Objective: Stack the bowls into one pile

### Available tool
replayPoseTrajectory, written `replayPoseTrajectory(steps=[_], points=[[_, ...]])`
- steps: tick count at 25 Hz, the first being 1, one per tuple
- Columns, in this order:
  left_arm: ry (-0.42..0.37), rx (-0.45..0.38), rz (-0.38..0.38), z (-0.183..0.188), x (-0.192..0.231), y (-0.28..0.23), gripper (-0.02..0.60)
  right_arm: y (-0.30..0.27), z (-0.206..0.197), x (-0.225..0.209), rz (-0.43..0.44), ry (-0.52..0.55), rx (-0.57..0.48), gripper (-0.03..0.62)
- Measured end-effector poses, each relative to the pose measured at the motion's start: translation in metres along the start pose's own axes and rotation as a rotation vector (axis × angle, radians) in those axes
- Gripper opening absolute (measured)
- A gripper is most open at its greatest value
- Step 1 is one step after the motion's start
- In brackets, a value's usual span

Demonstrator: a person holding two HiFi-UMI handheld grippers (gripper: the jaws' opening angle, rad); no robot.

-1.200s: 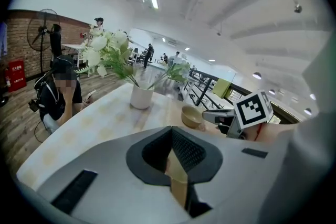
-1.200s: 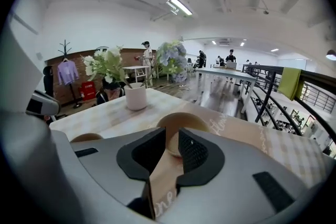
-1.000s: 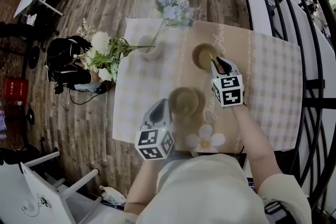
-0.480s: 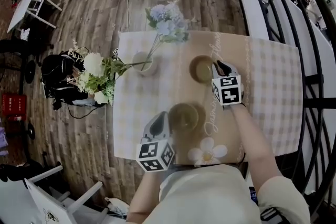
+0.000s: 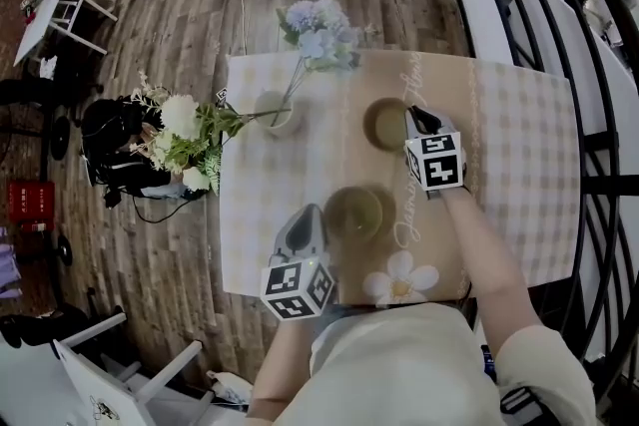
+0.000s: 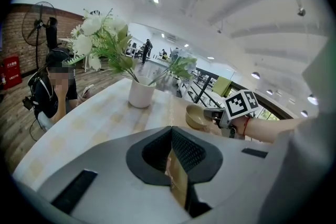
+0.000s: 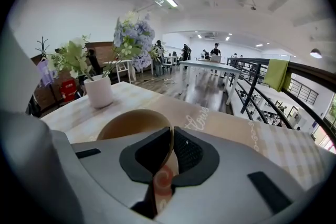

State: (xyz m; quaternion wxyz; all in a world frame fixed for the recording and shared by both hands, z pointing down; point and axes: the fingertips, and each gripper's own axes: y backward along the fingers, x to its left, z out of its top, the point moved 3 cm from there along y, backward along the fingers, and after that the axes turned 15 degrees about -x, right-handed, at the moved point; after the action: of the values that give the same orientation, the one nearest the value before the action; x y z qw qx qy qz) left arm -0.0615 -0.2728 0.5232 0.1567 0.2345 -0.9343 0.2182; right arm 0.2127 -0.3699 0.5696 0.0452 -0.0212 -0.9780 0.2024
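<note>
Two tan bowls are on the checked tablecloth [image 5: 519, 165]. The far bowl [image 5: 384, 125] lies at the table's middle, and my right gripper [image 5: 410, 114] is shut on its right rim. In the right gripper view that bowl [image 7: 131, 122] fills the space ahead of the right gripper [image 7: 172, 132], with its wall pinched between the jaws. The near bowl [image 5: 353, 213] sits closer to me, and my left gripper [image 5: 318, 214] is shut on its left rim. In the left gripper view only a thin strip of near bowl wall [image 6: 178, 181] shows in the left gripper [image 6: 171, 131]; the far bowl [image 6: 197, 117] lies beyond.
A white vase [image 5: 272, 110] with white and blue flowers [image 5: 315, 20] stands at the table's far left, its stems leaning over the edge. A daisy print [image 5: 401, 280] marks the cloth near me. A black railing [image 5: 599, 155] runs along the right side.
The head view has shifted slightly. Both grippers keep their hold on the bowls, and neither bowl has clearly moved on the table.
</note>
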Motion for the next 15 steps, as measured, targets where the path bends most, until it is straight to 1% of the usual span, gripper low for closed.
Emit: replayPoseTrajectory(steps=[7, 15], points=[[0.003, -0.024, 0.014, 0.001, -0.005, 0.008, 0.005, 0.012, 0.023, 0.006, 0.009, 0.011, -0.068, 0.009], [0.004, -0.063, 0.022, 0.003, -0.019, 0.023, 0.005, 0.032, 0.043, 0.010, 0.033, 0.031, -0.114, 0.008]])
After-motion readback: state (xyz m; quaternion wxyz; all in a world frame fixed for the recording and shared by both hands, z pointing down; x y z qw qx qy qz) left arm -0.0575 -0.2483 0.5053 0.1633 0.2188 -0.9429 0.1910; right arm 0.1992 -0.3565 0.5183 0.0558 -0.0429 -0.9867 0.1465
